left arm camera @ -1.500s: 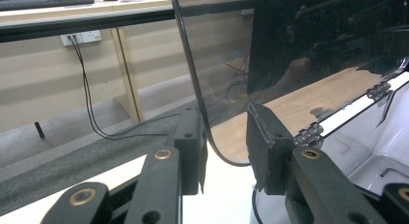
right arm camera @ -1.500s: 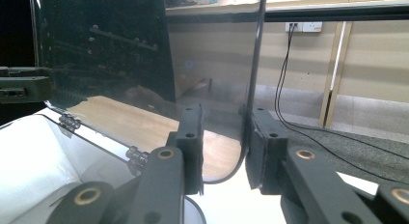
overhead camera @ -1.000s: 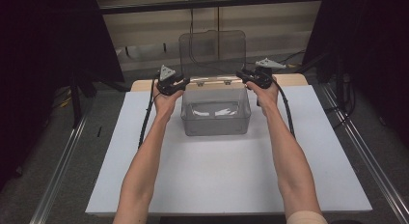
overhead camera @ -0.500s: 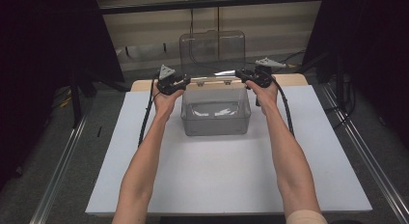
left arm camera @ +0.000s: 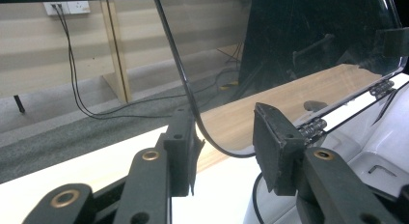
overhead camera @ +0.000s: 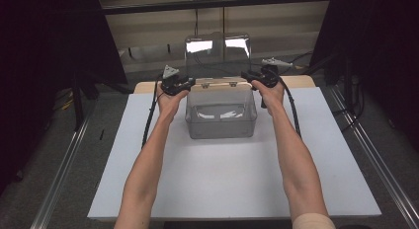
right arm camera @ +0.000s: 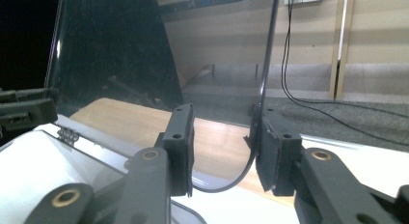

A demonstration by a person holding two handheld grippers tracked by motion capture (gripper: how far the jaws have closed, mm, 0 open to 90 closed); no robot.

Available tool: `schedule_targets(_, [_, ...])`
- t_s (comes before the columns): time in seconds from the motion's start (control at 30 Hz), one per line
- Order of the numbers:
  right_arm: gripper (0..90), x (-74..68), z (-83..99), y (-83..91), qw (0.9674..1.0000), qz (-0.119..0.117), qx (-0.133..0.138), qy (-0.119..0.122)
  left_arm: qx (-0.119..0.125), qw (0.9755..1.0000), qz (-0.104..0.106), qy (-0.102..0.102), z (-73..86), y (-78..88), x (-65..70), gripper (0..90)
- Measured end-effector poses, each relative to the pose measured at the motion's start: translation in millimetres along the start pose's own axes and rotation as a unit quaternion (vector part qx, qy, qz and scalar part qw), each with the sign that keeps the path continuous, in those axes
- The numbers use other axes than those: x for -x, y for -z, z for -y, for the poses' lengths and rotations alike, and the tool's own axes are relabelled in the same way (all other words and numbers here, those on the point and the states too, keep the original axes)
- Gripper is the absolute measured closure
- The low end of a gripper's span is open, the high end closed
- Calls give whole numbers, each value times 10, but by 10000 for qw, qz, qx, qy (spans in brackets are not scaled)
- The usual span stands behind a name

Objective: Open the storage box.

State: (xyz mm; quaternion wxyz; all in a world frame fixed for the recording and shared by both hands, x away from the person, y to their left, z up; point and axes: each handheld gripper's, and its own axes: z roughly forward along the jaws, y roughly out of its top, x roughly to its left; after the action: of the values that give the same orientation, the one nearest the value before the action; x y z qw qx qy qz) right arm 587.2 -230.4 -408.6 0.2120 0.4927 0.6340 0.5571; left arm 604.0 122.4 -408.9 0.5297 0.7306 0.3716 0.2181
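- Clear plastic box [overhead camera: 221, 113]: stands at the far middle of the white table top [overhead camera: 232, 184], between the two forearms.
- Hinged lid [overhead camera: 217, 54]: raised nearly upright above the box's far rim; metal hinges [overhead camera: 217, 84] run along that rim, so the lid's long axis lies left to right across the table.
- Left gripper [overhead camera: 184, 84]: held at the lid's lower left corner. In the left gripper view the jaws stand parted, and the curved lid edge [left arm camera: 193, 108] passes between them, close against the left pad [left arm camera: 185, 156] and apart from the right pad [left arm camera: 275, 151].
- Right gripper [overhead camera: 253, 77]: held at the lid's lower right corner. In the right gripper view the jaws are also parted; the lid edge [right arm camera: 263, 89] lies close against the right pad [right arm camera: 272, 147], whether touching cannot be told, with a gap to the left pad [right arm camera: 181, 147].
- Governing relation: each lid corner sits inside its own gripper's gap, unclamped, both hands equally near; judged from this, a swing about the hinge line would need either a squeeze or a push from one pad per side.
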Motion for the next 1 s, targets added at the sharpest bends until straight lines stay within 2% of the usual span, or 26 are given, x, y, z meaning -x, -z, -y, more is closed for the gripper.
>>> schedule_targets(0.13, [628, 4, 4, -15, 9999, 21, -20, -113, -23, 10000, 21, 87, -2, -8, -8, 607])
schedule_targets(0.5, [604, -7, 15, -42, 9998, 114, -142, -95, -84, 9998, -34, 183, -7, -21, -10, 583])
schedule_targets(0.6, [599, -5, 21, -53, 9996, 140, -202, -110, -91, 9997, -104, 189, -6, -28, -17, 554])
schedule_targets(0.67, [582, 0, 28, -62, 9994, 135, -261, -161, -128, 9998, -90, 142, -3, -28, -21, 551])
schedule_targets(0.7, [565, 5, 32, -64, 9991, 163, -304, -239, -115, 9997, -77, 183, 1, -34, -18, 554])
schedule_targets(0.77, [563, 30, 40, -73, 9983, 191, -377, -400, -109, 9998, -89, 126, 3, -40, -12, 556])
schedule_targets(0.9, [560, 11, 29, -91, 9980, 252, -423, -387, -116, 9995, -38, 299, 11, -35, -29, 549])
schedule_targets(1.0, [552, 10, 18, -95, 9974, 260, -516, -432, -111, 9997, -49, 220, 8, -37, -24, 549])
